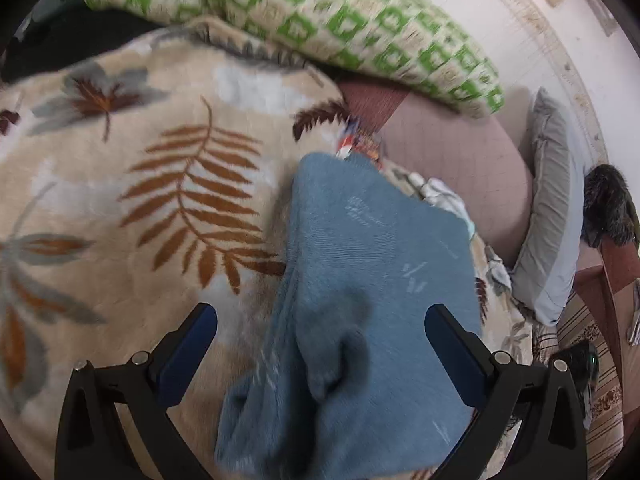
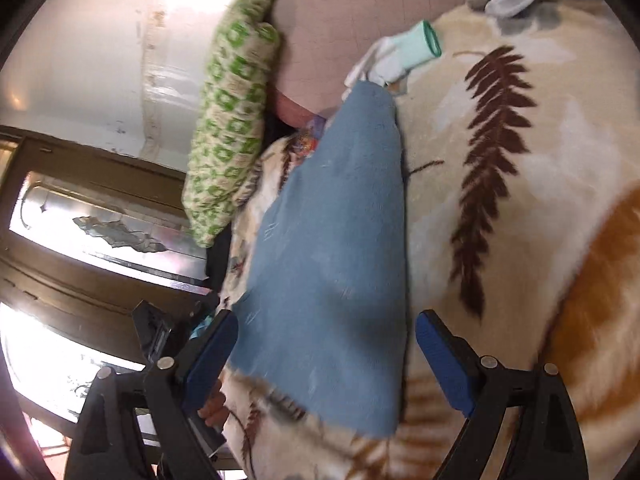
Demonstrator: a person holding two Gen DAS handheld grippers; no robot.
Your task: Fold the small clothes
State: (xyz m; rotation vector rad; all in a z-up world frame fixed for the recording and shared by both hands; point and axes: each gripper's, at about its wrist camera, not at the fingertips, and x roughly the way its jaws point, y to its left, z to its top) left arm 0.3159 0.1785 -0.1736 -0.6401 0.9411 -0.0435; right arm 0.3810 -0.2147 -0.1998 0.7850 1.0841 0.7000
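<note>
On leaf-print blanket [image 1: 120, 200]: rumpled blue garment [image 1: 360, 280].

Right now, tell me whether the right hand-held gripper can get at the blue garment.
Probably yes. The right hand-held gripper stands open with the blue garment lying flat on the leaf-print blanket straight ahead between its fingers, and nothing covers that near edge.

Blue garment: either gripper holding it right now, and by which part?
Neither. The left gripper and right gripper both stand open over the blue garment, pads clear of the cloth, which lies on the leaf-print blanket.
</note>
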